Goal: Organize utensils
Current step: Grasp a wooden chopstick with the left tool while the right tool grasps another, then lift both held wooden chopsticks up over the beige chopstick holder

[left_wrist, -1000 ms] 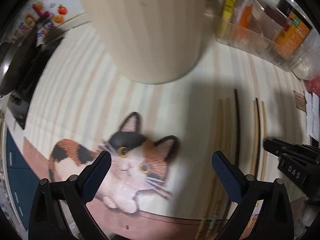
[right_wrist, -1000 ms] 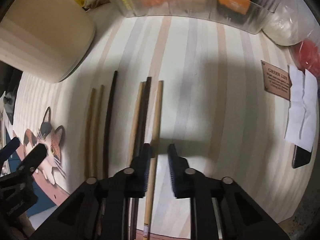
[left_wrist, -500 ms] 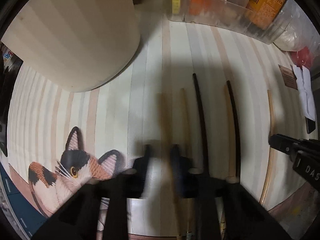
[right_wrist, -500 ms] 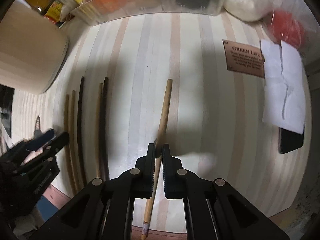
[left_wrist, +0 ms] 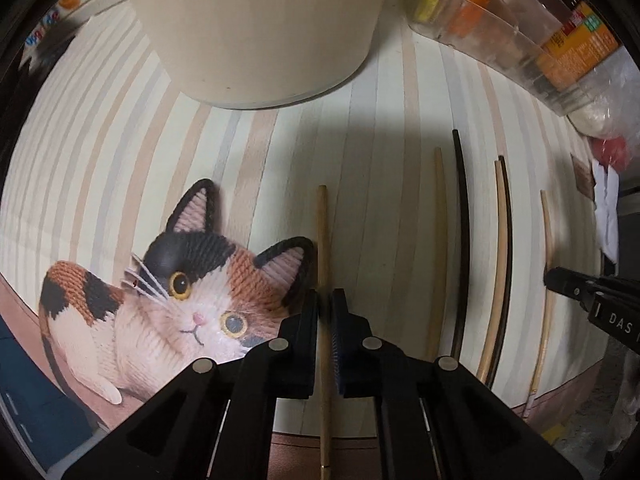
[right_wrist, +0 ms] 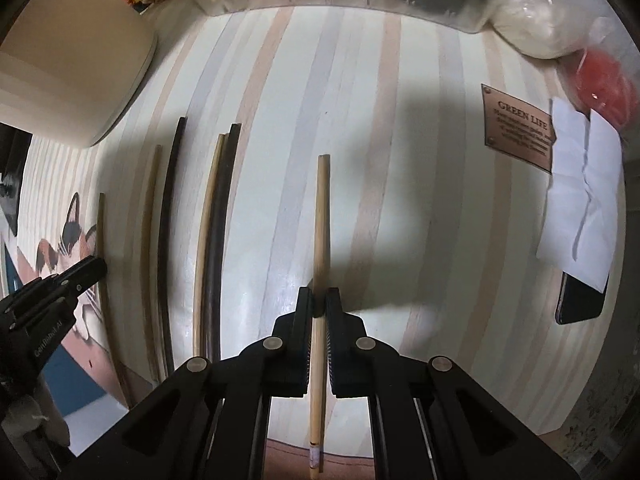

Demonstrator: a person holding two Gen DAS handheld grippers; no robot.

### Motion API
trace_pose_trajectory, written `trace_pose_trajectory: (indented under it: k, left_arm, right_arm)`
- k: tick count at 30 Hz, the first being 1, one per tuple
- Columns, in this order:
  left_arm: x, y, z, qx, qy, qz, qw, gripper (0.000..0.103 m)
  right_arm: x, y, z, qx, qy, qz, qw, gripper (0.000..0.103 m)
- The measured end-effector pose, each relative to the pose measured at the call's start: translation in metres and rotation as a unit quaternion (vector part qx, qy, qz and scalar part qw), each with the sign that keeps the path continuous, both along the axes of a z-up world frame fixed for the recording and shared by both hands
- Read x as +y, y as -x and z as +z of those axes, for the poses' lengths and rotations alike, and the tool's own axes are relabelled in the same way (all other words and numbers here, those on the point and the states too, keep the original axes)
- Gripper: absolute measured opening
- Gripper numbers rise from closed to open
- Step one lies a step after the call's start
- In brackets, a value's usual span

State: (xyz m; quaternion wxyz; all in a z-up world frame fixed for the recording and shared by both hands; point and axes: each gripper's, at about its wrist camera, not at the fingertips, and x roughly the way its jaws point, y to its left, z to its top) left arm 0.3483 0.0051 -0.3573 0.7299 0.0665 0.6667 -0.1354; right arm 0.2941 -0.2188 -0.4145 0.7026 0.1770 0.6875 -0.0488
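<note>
My left gripper (left_wrist: pixel 325 304) is shut on a light wooden chopstick (left_wrist: pixel 322 232), right beside the ear of the cat picture (left_wrist: pixel 180 292). My right gripper (right_wrist: pixel 319 300) is shut on another light chopstick (right_wrist: pixel 322 216), held apart to the right of the row. Between them lie a light chopstick (left_wrist: pixel 438 240), a black one (left_wrist: pixel 462 220) and a light and dark pair (left_wrist: pixel 500 264), all on the striped mat (right_wrist: pixel 400 200). A beige round container (left_wrist: pixel 256 28) stands behind. Each view shows the other gripper at its side edge.
A clear plastic bin (left_wrist: pixel 520 44) of packets lines the back. In the right wrist view a brown plaque (right_wrist: pixel 520 128), white paper (right_wrist: pixel 580 200) over a dark phone (right_wrist: pixel 580 300) and a red item (right_wrist: pixel 604 76) sit at the right. The mat's front edge is close.
My left gripper went from wide open above the cat to shut on the leftmost chopstick. My right gripper closed on its chopstick and carried it right, away from the row.
</note>
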Motion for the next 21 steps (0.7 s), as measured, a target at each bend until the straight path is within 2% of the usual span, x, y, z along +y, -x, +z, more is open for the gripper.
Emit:
trace_pose_trajectory:
  k: [3,7,15,21]
  left_arm:
    - [0.006,-0.005,-0.002,0.006,0.004,0.009,0.9999,0.009]
    - [0.001,-0.031,-0.003,0.004,-0.005,0.0,1.0,0.009]
    - [-0.015,-0.025,0.002,0.0,-0.021,-0.008,0.9998,0.009]
    - [-0.041,-0.012,-0.001,-0.021,-0.049,-0.033,0.998,0.008]
  right_arm:
    - [-0.007,-0.005,-0.002,0.014,-0.012,-0.016,1.0,0.007]
    - [-0.01,-0.009,-0.002,0.022,-0.005,-0.022,0.999,0.007]
    - [-0.007,-0.029,-0.004,0.026,0.023,-0.02,0.999,0.008]
    - [-0.013,-0.035,-0.009,0.041,0.001,-0.036,0.999,0.008]
